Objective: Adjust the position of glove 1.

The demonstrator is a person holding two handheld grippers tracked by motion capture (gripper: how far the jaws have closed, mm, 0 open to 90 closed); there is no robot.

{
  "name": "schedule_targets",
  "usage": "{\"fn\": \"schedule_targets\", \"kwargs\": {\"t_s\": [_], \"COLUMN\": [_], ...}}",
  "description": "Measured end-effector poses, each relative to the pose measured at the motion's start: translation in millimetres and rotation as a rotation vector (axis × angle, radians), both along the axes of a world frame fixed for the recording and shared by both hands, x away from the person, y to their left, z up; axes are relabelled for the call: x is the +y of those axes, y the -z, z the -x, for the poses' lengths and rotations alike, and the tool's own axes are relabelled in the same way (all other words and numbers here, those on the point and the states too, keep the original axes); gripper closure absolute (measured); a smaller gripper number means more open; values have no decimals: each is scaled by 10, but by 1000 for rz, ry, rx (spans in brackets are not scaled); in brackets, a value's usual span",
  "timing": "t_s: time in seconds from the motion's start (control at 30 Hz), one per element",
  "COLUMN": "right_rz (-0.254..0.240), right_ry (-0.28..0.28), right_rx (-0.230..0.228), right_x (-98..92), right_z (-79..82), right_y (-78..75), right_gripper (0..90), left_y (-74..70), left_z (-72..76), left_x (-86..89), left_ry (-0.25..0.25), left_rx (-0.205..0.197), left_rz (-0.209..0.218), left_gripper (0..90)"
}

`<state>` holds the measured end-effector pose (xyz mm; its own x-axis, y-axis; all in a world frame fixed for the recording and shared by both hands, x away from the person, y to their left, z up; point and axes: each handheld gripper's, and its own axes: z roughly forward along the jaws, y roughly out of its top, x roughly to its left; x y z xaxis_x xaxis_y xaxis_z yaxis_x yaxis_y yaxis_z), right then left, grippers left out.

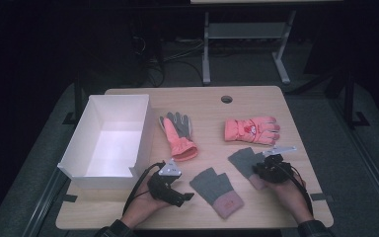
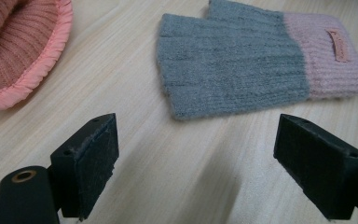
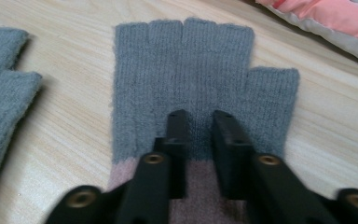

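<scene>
A grey knitted fingerless glove (image 3: 186, 84) with a pink ribbed cuff lies flat on the near right part of the wooden counter (image 1: 207, 106), its short finger openings pointing away from the person. The right gripper (image 3: 200, 122) sits low over it near where grey meets pink. Its black jaws are close together with a narrow gap, and a strip of grey knit shows in that gap; whether the pads are pinching the wool cannot be told. In the high view the right hand (image 1: 288, 190) comes in from the bottom edge, holding the gripper over the glove's cuff end.

Its matching glove (image 2: 242, 65), also grey with a pink cuff and a small label, lies flat near the middle of the counter's front edge. The left gripper (image 2: 196, 168) hovers just short of it, its jaws wide apart and holding nothing, bare wood between their dark padded faces. The left hand (image 1: 143, 207) rests at the front edge.

Farther back lie two padded winter gloves: a coral and grey one (image 1: 177, 136) with a ribbed cuff toward the person, and a pink one (image 1: 251, 130) lying crosswise. A white open box (image 1: 79, 143) with straight walls stands at the left of the counter.
</scene>
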<state>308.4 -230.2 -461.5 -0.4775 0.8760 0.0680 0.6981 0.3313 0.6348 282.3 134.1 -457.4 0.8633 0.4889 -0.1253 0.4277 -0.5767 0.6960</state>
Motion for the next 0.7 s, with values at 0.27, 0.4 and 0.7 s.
{"fn": "schedule_targets", "kwargs": {"t_s": [0.27,0.4,0.7], "right_rz": [-65,-104,-137], "right_ry": [-35,-50,-83], "right_rx": [11,-5,-31], "right_x": [-86,-114,-69], "right_z": [-10,27,173], "right_y": [-29,-126,-275], "right_gripper": [866,865,864], "left_y": [-1,-7,-7], "left_z": [6,-14,-9], "left_x": [-1,20,16], "left_ry": [-11,-6,-7], "left_rx": [0,0,3], "left_rz": [14,5,5], "left_gripper": [135,135,135]}}
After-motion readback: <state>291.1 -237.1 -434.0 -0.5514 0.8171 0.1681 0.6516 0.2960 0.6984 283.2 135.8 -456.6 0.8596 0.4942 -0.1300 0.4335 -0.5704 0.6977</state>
